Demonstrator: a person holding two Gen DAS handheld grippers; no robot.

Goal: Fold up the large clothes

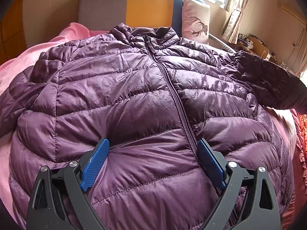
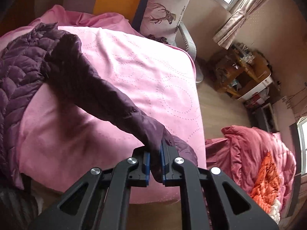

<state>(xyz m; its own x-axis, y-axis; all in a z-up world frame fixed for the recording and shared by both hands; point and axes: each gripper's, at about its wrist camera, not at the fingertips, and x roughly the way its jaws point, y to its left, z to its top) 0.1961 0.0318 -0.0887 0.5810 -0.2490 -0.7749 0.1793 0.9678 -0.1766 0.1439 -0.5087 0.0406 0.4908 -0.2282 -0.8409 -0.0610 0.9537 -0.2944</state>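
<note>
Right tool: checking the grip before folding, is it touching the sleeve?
Touching. The right wrist view shows the right tool shut on the sleeve.

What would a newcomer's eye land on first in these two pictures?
A shiny purple puffer jacket lies spread front-up and zipped on a pink bedspread, filling the left view. The right gripper pinches its sleeve, stretched sideways. The left gripper gapes open over the hem.
</note>
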